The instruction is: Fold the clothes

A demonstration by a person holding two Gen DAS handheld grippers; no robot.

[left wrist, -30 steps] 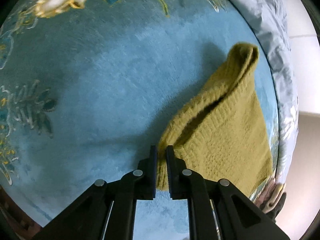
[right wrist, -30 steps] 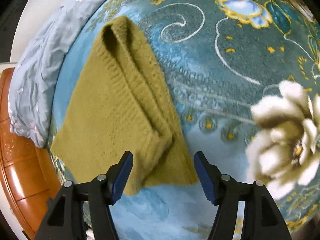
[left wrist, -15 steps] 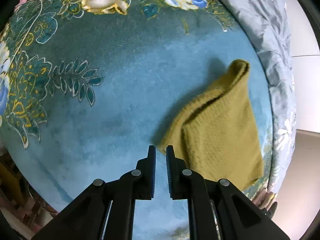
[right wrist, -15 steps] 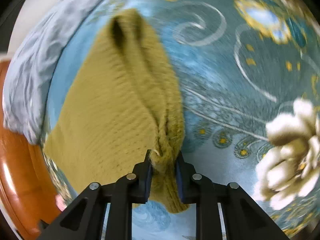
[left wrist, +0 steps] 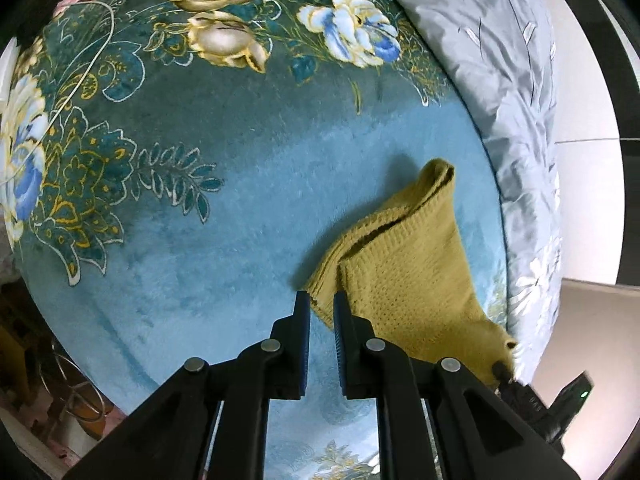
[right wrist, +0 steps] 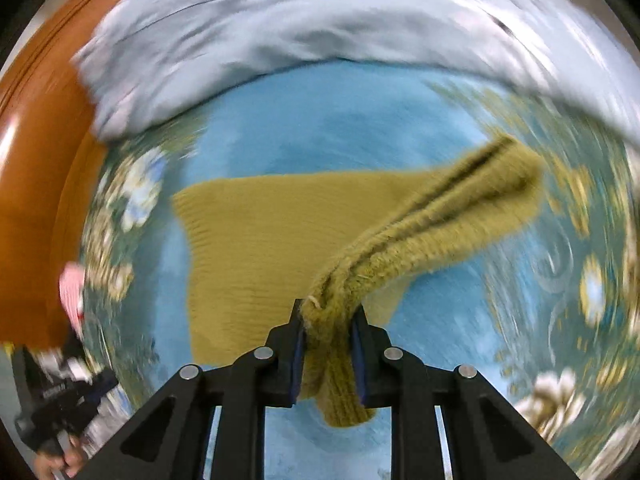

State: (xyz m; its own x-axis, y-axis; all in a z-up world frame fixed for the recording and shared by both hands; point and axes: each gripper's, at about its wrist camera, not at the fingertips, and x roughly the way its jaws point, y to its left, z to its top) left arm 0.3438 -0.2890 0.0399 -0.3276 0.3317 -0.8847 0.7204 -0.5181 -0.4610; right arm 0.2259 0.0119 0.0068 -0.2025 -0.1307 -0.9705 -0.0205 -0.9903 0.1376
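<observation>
An olive-yellow knit sweater [left wrist: 408, 280] lies partly folded on the blue floral blanket [left wrist: 240, 200]. My left gripper [left wrist: 321, 304] hovers above the sweater's near corner, its jaws close together with nothing held; the corner shows behind the narrow gap. My right gripper [right wrist: 327, 316] is shut on a bunched, thick edge of the sweater [right wrist: 260, 232] and lifts it off the blanket. The rest of the fabric stays flat beyond. In the left wrist view the right gripper [left wrist: 520, 392] appears at the sweater's lower right corner.
A grey quilt [left wrist: 512, 80] is heaped along the blanket's far side, also blurred in the right wrist view [right wrist: 280, 20]. An orange wooden bed frame [right wrist: 32, 200] borders the left. A hand [right wrist: 60, 460] with the left gripper shows at lower left.
My left gripper let go of the sweater corner and rose away from the bed. My right gripper closed on the sweater's thick edge, lifted it and swung round fast.
</observation>
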